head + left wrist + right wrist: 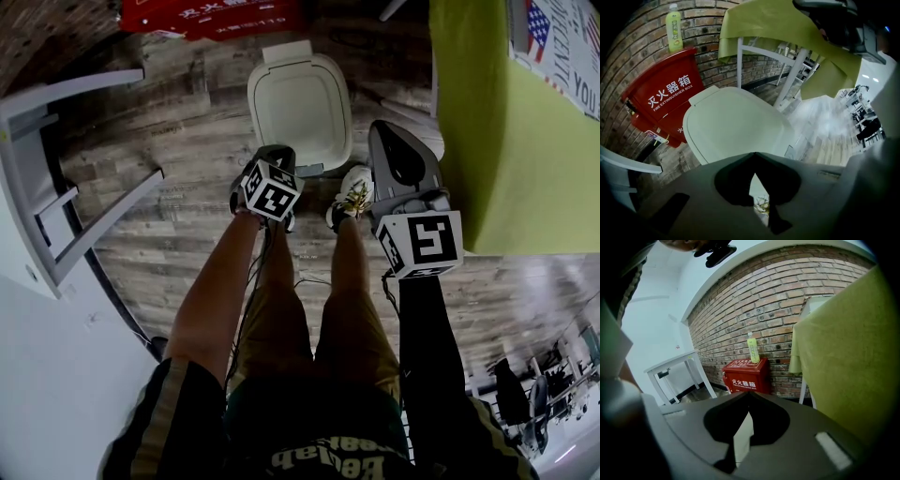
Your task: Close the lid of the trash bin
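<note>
The white trash bin [300, 103] stands on the wood floor by the brick wall, its lid [736, 122] lying flat down on it. My left gripper [271, 156] hovers at the bin's near edge, just over the front rim, jaws shut with nothing between them. In the left gripper view the jaw tips [752, 154] meet over the lid's front. My right gripper [382, 131] is to the right of the bin, also shut and empty, and it points at the wall in the right gripper view [749, 393].
A red fire extinguisher box [211, 17] sits behind the bin with a green bottle [674, 32] on top. A table under a yellow-green cloth [506, 122] is close on the right, a white table [56, 187] on the left. The person's shoes [353, 192] stand just before the bin.
</note>
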The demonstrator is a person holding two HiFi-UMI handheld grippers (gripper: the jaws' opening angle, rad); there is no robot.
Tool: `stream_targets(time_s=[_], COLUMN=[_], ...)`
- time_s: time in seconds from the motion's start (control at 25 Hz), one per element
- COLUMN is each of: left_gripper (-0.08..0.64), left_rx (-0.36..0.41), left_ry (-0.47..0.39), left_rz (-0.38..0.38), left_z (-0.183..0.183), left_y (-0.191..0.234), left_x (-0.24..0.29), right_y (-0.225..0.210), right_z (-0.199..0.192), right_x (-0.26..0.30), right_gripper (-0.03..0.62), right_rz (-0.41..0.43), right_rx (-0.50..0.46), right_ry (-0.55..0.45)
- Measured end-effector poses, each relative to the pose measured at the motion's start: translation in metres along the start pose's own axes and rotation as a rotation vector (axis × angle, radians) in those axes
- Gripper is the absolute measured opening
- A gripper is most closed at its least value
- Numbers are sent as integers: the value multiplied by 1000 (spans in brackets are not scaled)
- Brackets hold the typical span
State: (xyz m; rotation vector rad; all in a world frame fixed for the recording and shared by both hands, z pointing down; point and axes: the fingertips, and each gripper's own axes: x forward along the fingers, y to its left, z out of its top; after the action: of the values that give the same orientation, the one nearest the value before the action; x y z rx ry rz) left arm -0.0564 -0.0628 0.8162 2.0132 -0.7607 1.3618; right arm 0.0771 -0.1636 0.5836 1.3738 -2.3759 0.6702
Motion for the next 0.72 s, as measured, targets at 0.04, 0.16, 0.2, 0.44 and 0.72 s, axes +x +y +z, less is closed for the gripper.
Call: stream_targets(time_s=[0.04, 0.16, 0.2, 0.44, 0.72], left_gripper=[9, 9, 9, 9, 9], left_rx=[9, 37, 45, 70, 65], left_ry=[-4, -12, -14, -16, -31], left_rz=[6, 24, 28, 53, 60], left_z=[0, -1, -1, -3, -6], left_y=[0, -1, -1, -2, -4], left_x=[0, -1, 0, 4, 4], right_y=[0, -1, -1, 1, 2], right_z=[0, 2, 2, 3, 3], right_x=[0, 2, 3, 7, 5], right_gripper=[14, 14, 14, 14, 14], right_rz=[0, 0, 0, 8, 11], right_rx=[0, -4, -6, -10, -14], right_ry=[1, -1, -2, -2, -3])
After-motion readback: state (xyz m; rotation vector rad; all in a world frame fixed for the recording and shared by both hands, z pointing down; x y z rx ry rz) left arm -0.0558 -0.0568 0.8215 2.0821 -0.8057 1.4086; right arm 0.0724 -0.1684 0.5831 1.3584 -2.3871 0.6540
